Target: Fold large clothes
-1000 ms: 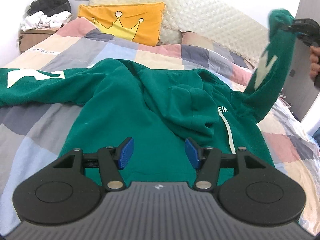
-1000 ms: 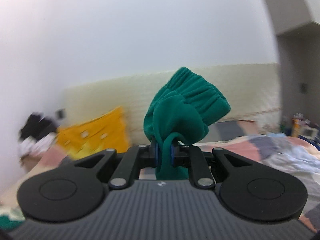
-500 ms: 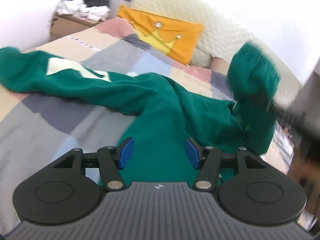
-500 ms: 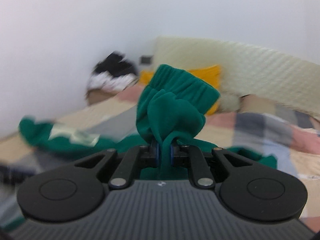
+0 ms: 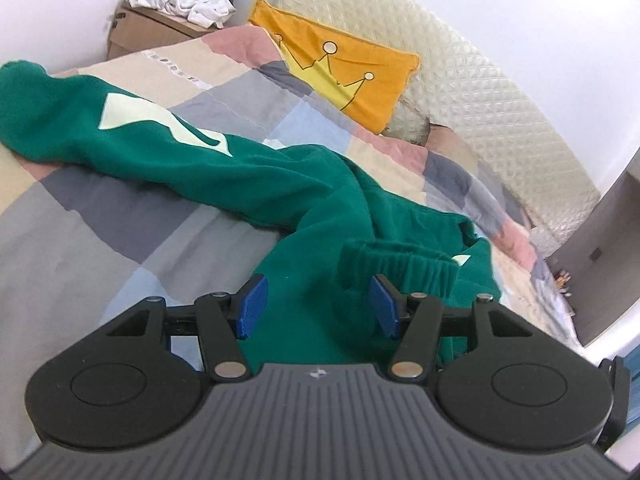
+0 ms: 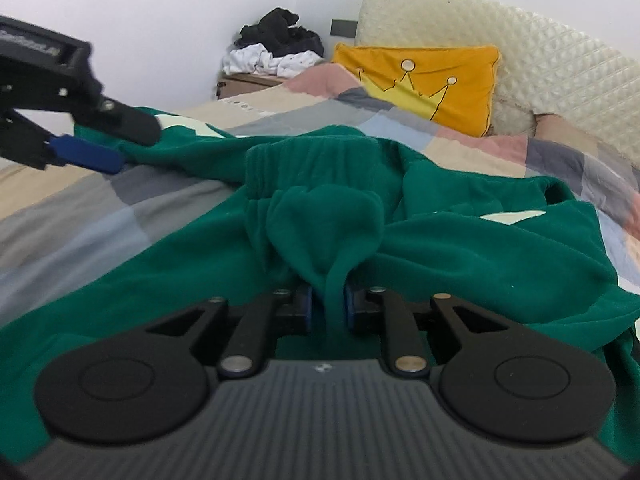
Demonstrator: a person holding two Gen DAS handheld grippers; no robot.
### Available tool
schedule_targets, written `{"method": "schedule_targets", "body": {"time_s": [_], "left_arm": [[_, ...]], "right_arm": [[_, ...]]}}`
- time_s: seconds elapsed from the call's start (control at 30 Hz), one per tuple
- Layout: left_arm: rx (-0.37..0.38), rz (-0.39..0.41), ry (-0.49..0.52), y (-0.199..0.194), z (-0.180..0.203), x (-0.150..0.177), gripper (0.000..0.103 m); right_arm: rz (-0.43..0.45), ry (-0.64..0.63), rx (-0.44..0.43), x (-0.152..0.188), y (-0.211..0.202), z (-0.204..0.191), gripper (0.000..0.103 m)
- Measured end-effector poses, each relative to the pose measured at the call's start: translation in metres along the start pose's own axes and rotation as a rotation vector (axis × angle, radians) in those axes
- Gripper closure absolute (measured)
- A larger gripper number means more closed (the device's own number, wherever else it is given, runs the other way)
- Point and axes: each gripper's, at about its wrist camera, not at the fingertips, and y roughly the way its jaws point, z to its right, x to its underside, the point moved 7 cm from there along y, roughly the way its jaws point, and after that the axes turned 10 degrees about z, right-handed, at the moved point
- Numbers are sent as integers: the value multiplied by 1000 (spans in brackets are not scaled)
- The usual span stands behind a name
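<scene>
A bed (image 5: 120, 216) with a patchwork cover in grey, beige, pink and pale blue carries everything, with a quilted cream headboard (image 5: 472, 92) along its far edge. Spread across the bed lies a large green sweatshirt (image 5: 304, 184), one sleeve with a pale printed shape stretched away from the body toward the bed's left side. Against the headboard leans an orange pillow (image 5: 352, 76) with a yellow crown drawn on it. Beyond the bed's far left corner stands a cardboard box (image 5: 152, 32) heaped with white and black clothes (image 5: 188, 0). The left tool (image 5: 318, 307) hovers over the sweatshirt's body with its blue pads standing well apart and nothing gripped; the ribbed cuff (image 5: 400, 268) of the other sleeve lies just past its right pad. The right tool (image 6: 327, 307) has that sleeve's fabric bunched between its pads; its jaws have just been opening, a narrow gap now showing on either side of the cloth
</scene>
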Motion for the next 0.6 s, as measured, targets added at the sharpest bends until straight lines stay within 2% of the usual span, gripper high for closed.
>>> {"method": "schedule_targets", "body": {"time_s": [0.07, 0.13, 0.17, 0.2, 0.23, 0.4, 0.5, 0.6], "left_arm": [[43, -1, -15, 4, 3, 0, 41], [84, 1, -23, 3, 6, -1, 41], [98, 9, -27, 1, 8, -1, 41], [102, 14, -24, 0, 9, -2, 41], [109, 19, -23, -1, 10, -2, 41], [162, 18, -20, 1, 25, 2, 41], [181, 10, 44, 3, 43, 9, 41], [187, -23, 110, 10, 60, 24, 41]], "right_arm": [[-25, 47, -8, 3, -2, 0, 79], [-52, 110, -28, 6, -10, 2, 60], [-45, 147, -42, 6, -16, 4, 41], [-30, 184, -47, 6, -25, 6, 29], [-15, 214, -44, 6, -35, 8, 25], [-13, 318, -1, 17, -75, 14, 25], [-8, 373, 83, 26, -90, 25, 25], [-21, 469, 120, 36, -96, 37, 25]]}}
